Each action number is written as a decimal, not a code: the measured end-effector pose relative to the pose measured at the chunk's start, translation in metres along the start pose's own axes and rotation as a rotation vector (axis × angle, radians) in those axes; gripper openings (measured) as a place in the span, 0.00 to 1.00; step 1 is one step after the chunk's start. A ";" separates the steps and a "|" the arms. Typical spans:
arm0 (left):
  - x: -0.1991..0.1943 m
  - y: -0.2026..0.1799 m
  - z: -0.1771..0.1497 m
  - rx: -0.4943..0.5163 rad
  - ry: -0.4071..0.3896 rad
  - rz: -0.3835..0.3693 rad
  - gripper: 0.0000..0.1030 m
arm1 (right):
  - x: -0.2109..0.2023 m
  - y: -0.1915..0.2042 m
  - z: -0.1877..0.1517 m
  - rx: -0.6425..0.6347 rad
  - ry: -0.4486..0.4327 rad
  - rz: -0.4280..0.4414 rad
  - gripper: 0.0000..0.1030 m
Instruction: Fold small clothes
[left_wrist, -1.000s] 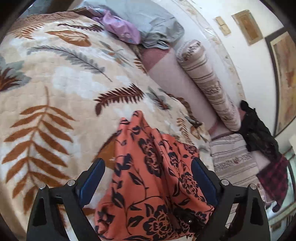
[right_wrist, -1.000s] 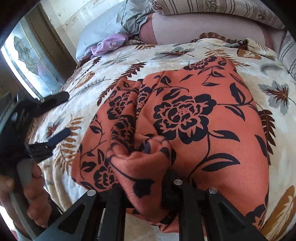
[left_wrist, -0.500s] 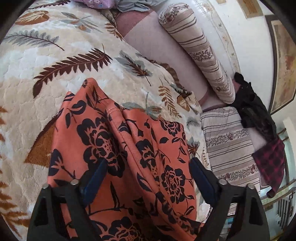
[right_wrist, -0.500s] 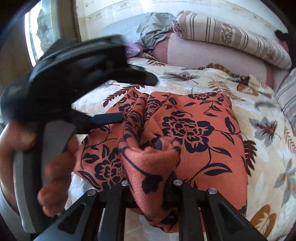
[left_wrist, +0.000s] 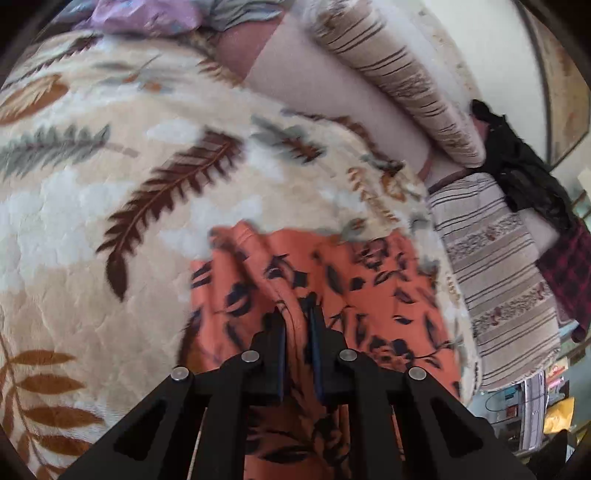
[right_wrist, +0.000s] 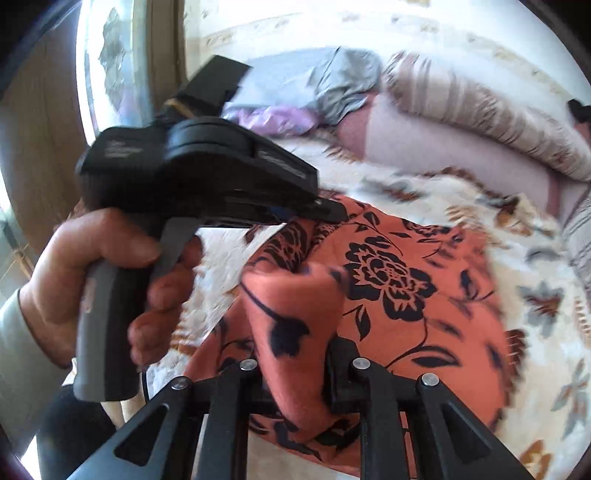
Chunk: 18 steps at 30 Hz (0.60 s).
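The orange floral garment (left_wrist: 369, 295) lies on the leaf-patterned blanket (left_wrist: 92, 206), bunched into ridges on its left side and flatter toward 3 o'clock. Both grippers have hold of it, so the step in hand looks like lifting two points of one edge to carry it over into a fold.

To do this well, the two grips should rise together and stay level, with the cloth between them kept taut enough that the bunched ridge falls out instead of being folded in. The carried edge should land square on the opposite edge, and the jaws should release only once the cloth lies flat.

The left gripper (left_wrist: 297, 317) has its jaws drawn nearly together, pinching a raised ridge of the garment that runs up between its fingers toward 12 o'clock. In the right wrist view the same tool appears at 10 o'clock, held in the person's left hand (right_wrist: 110, 280), its tips touching the cloth's far left edge.

The right gripper (right_wrist: 295, 354) is closed on a thick, doubled fold of the garment, which stands up from between its jaws as a rounded flap. The rest of the fabric spreads toward 2 o'clock.
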<state>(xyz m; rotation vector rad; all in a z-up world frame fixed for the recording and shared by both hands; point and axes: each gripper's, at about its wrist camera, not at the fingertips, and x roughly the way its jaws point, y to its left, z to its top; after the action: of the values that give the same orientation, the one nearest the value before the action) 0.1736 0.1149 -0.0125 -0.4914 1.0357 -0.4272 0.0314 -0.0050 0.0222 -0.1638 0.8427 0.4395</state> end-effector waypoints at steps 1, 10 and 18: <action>0.000 0.008 -0.004 -0.009 -0.007 -0.023 0.12 | 0.008 0.003 -0.005 0.002 0.013 0.003 0.23; -0.012 0.009 -0.003 0.011 -0.036 -0.031 0.11 | -0.001 0.018 -0.012 0.013 -0.035 0.086 0.49; -0.048 0.014 -0.018 -0.015 -0.065 0.009 0.12 | -0.018 0.019 -0.034 -0.006 -0.055 0.178 0.63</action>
<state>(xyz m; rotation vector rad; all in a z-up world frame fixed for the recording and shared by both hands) 0.1383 0.1498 0.0054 -0.5111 0.9789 -0.3936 -0.0111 -0.0040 0.0140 -0.0816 0.8053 0.6113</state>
